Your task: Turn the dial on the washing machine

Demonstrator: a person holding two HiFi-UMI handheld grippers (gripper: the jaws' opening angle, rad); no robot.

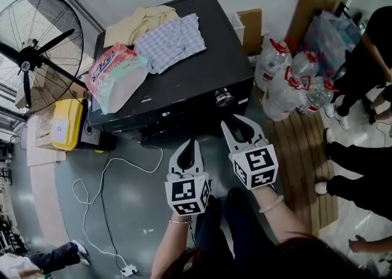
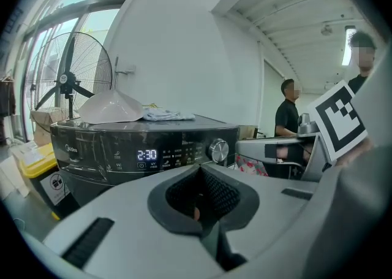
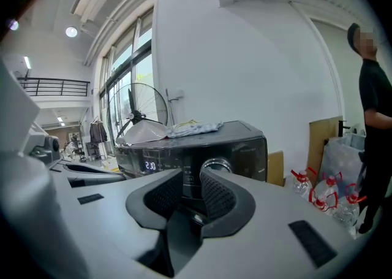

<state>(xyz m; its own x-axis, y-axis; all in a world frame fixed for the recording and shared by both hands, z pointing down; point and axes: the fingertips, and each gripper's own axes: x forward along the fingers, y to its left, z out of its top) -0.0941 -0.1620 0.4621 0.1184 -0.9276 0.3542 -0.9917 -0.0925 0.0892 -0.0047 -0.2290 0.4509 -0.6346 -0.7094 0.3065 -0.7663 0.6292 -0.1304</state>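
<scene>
R claw narrow, empty, near dial, not touching; L claw closed, empty, off washer.

The left gripper hangs back from the washing machine, tilted slightly down, its fingers pressed together on nothing. The right gripper is nearer the machine's front, fingers a narrow gap apart and empty. The left forearm and right forearm are bare.
</scene>
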